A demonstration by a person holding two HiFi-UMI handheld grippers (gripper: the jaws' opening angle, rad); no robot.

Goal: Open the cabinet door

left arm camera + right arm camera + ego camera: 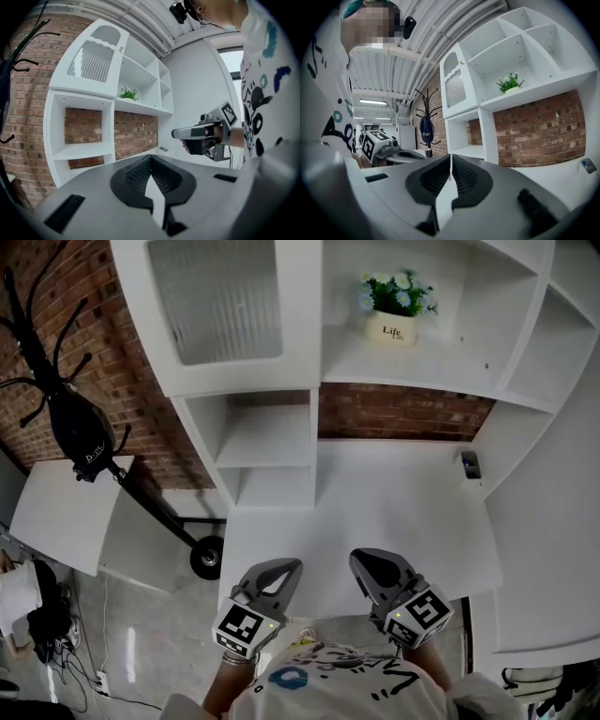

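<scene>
Over the near edge of the tabletop I have both tools side by side, roughly level, pointing at the white shelf unit. The left gripper is clenched, its ribbed pads meeting at the tip with nothing between them. The right gripper, just beside it, is clenched and empty too. I read this as an approach stance: nothing has been touched, so the opening has not begun.

Ahead of the left gripper and well above it sits the cabinet door, ribbed glass in a white frame, closed flush. It is well apart from both grippers. What looks like a small knob sits high on the door's edge, on the side nearer the right gripper. From that I judge the hinges are on the far left edge, so the door should swing out toward me and leftward.

Directly below the door are open cubbies whose top ledge runs under its bottom edge, so I would come at the knob from the front, not from beneath. Up and to the right of the right gripper a flower pot stands on an open shelf, clear of the swing. Left of the left gripper a coat rack leans by the brick wall, and that side is where I would watch the door's sweep. The tabletop between grippers and shelves is mostly bare, giving open room to advance.
</scene>
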